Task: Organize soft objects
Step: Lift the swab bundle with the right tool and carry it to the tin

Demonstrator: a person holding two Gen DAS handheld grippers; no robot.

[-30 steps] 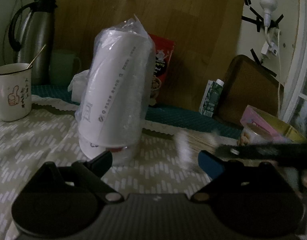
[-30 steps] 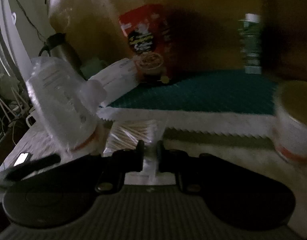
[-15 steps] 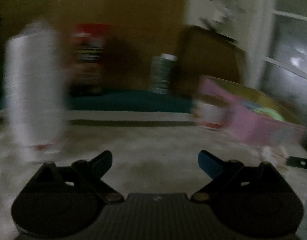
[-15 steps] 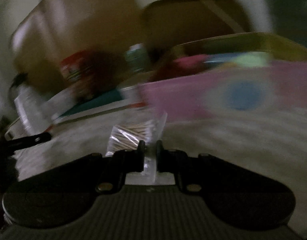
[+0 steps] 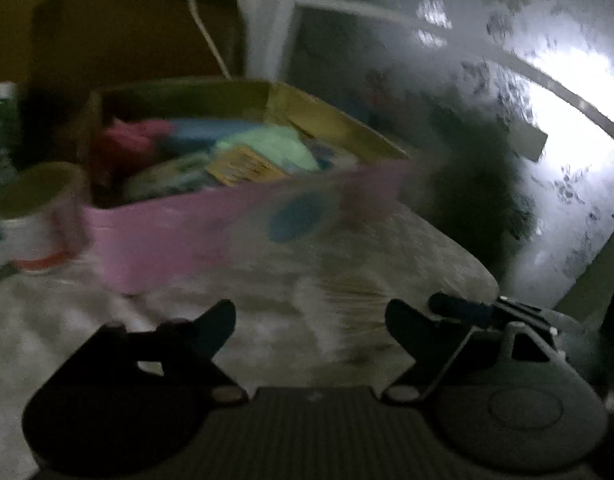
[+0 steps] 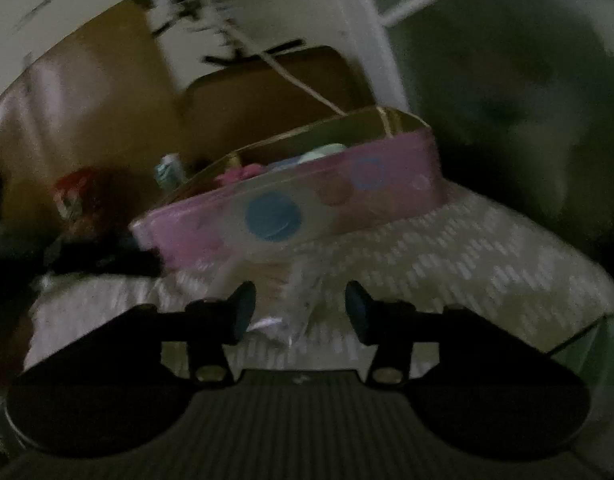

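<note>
A pink cardboard box with coloured dots holds soft cloths in pink, blue and green. A clear bag of cotton swabs lies blurred on the patterned cloth in front of it. My left gripper is closing, with the bag just ahead between its fingers and no pad pressing on it. My right gripper is opening; the bag sits loose between its spread blue pads. The right gripper's finger shows beside my left one. From the right wrist, the box stands just beyond the bag.
A can with a red band stands left of the box. A green carton and a red packet are behind, against a brown board. The table's rounded edge drops off at the right, near a frosted window.
Both views have swung right, from the wrapped cup stack to the pink box. The right jaws, which were shut on the swab bag, have parted. The left jaws stand narrower.
</note>
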